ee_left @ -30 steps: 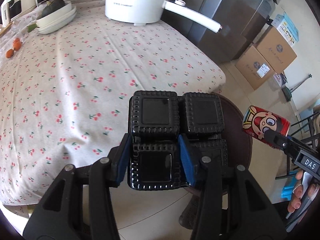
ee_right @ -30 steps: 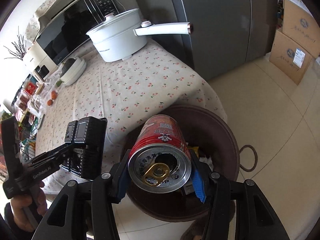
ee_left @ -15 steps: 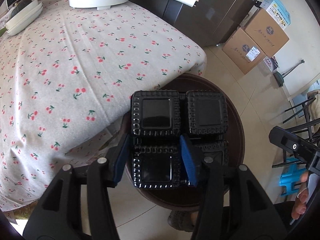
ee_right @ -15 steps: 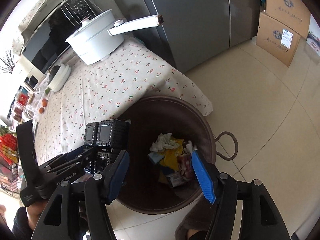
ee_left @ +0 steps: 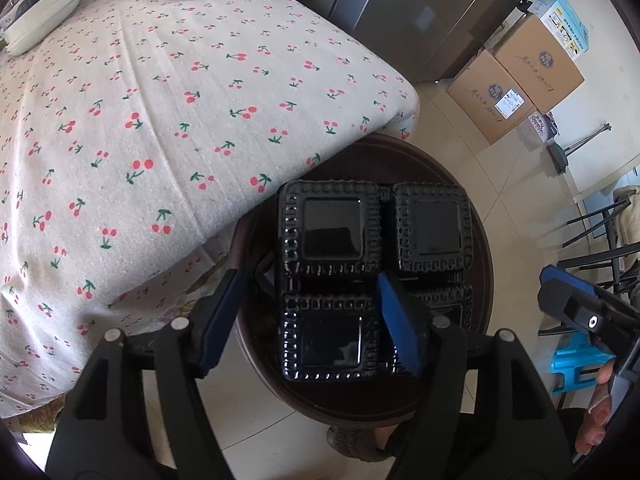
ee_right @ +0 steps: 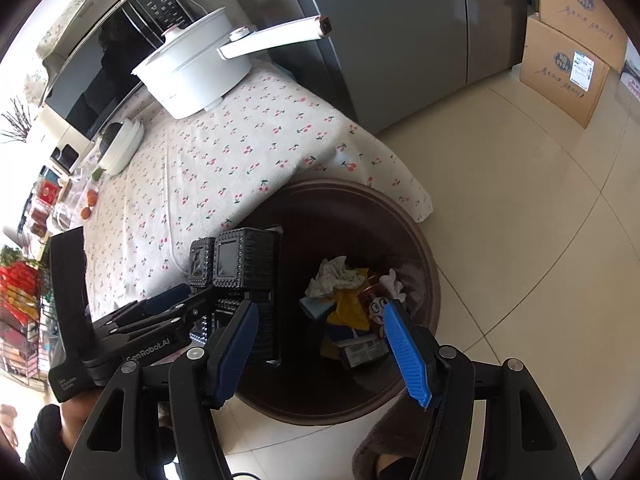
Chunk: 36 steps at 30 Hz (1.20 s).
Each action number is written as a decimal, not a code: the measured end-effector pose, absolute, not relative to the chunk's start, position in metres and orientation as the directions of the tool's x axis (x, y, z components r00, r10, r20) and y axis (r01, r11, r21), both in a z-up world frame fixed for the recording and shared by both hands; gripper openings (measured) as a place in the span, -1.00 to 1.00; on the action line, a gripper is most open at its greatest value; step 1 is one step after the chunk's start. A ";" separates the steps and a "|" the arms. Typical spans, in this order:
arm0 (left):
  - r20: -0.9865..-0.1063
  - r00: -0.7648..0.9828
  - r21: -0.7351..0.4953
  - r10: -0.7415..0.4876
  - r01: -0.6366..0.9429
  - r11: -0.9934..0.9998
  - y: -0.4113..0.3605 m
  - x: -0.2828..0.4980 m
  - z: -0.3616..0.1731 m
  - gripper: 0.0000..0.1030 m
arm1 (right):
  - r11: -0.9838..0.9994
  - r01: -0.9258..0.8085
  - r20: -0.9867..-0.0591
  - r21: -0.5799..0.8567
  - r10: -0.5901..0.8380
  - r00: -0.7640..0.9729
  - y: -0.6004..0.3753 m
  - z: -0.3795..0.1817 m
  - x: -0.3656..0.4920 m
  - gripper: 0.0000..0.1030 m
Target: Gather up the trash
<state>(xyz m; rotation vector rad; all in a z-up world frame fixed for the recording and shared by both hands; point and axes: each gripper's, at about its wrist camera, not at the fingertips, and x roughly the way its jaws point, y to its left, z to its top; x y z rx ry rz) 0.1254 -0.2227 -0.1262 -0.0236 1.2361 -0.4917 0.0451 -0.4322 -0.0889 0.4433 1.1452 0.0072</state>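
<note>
A black plastic four-cell tray (ee_left: 372, 272) sits between the fingers of my left gripper (ee_left: 310, 320) over the brown round trash bin (ee_left: 476, 236). The jaws have spread; a gap shows on the left side and the right pad still lies against the tray. The tray also shows in the right wrist view (ee_right: 240, 276), at the bin's left rim. My right gripper (ee_right: 324, 344) is open and empty above the bin (ee_right: 424, 248). The red drink can (ee_right: 374, 304) lies inside among crumpled paper and wrappers.
The table with the cherry-print cloth (ee_left: 160, 120) borders the bin. A white pot with a long handle (ee_right: 200, 68) and white dishes (ee_right: 120, 144) stand on it. Cardboard boxes (ee_left: 516, 80) and a grey fridge (ee_right: 400, 32) stand on the tiled floor beyond.
My right gripper opened and the red can dropped into the bin. My left gripper carried the black tray from over the table to over the bin and has now widened its jaws.
</note>
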 end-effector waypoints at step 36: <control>-0.847 0.231 -0.398 -0.479 0.321 0.859 -0.165 0.126 -0.103 0.28 | 0.941 0.199 -0.931 0.272 0.206 0.301 -0.406 -0.120 0.049 0.29</control>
